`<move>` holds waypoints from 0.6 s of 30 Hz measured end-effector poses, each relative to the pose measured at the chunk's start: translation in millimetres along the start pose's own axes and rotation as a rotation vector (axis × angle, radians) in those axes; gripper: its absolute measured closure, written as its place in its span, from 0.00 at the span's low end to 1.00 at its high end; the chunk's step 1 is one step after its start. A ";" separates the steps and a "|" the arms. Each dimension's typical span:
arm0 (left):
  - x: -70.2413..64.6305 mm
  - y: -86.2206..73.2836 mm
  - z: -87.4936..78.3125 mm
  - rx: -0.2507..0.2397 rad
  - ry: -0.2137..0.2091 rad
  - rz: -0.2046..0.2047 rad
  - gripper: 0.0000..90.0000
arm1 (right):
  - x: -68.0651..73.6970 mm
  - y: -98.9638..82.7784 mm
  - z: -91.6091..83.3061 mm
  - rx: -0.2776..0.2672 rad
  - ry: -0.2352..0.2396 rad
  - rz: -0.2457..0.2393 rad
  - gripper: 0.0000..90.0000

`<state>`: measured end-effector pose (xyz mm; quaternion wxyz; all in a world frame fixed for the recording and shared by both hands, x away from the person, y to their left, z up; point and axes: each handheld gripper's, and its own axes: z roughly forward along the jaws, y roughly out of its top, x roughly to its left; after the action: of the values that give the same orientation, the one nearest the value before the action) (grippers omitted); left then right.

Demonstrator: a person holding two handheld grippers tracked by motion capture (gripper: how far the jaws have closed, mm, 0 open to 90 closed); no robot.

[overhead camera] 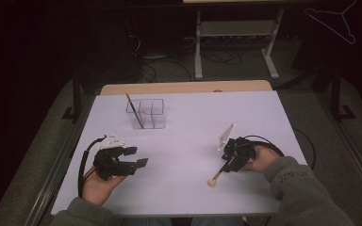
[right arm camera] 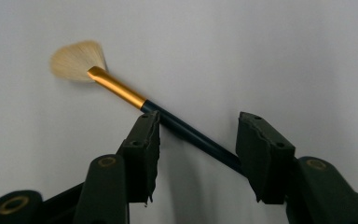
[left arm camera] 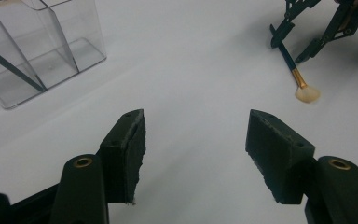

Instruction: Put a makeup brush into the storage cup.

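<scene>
From my remote seat, the biggest thing I see is the table (overhead camera: 188,188), covered in a white sheet with a strip of bare wood along its far edge. On the far left part of it stands a clear organizer (overhead camera: 147,114) with several compartments; a thin dark brush (overhead camera: 134,111) leans in its left compartment, tilted to the left.

My left claw (overhead camera: 139,157) rests low on the near left of the table, held in the left hand (overhead camera: 99,186). Its jaws stand wide apart with only bare white sheet between them, so it is open and grips nothing. It sits well apart from the organizer.

My right claw (right arm camera: 196,133) is on the near right side, tipped down toward the table in the right hand (overhead camera: 260,157). Its jaws are parted and straddle the dark handle of a fan brush (right arm camera: 121,91). The handle runs slantwise between the pads; whether either pad already touches it I cannot tell, and there is plain space between the handle and much of the pads, so I read no grip yet.

The fan brush lies flat on the sheet, its gold ferrule and pale fanned bristles (right arm camera: 77,59) pointing away from the claw, toward the near edge of the table.
</scene>
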<state>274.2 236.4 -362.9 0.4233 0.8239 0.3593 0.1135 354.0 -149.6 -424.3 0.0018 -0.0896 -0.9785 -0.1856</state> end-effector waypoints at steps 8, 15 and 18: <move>-0.4 0.9 -0.6 -0.005 -0.001 0.003 0.42 | 0.9 -1.4 -0.9 0.017 -0.020 -0.042 0.71; -1.3 1.3 1.4 -0.005 -0.006 0.001 0.42 | 2.4 0.1 -0.9 0.031 -0.004 -0.061 0.88; -1.6 1.7 2.7 -0.002 -0.009 0.006 0.42 | 1.8 1.5 -0.6 0.040 -0.002 -0.056 0.92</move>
<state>275.3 233.0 -363.1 0.4256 0.8250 0.3546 0.1115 352.5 -148.2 -423.1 -0.0023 -0.0624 -0.9842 -0.1658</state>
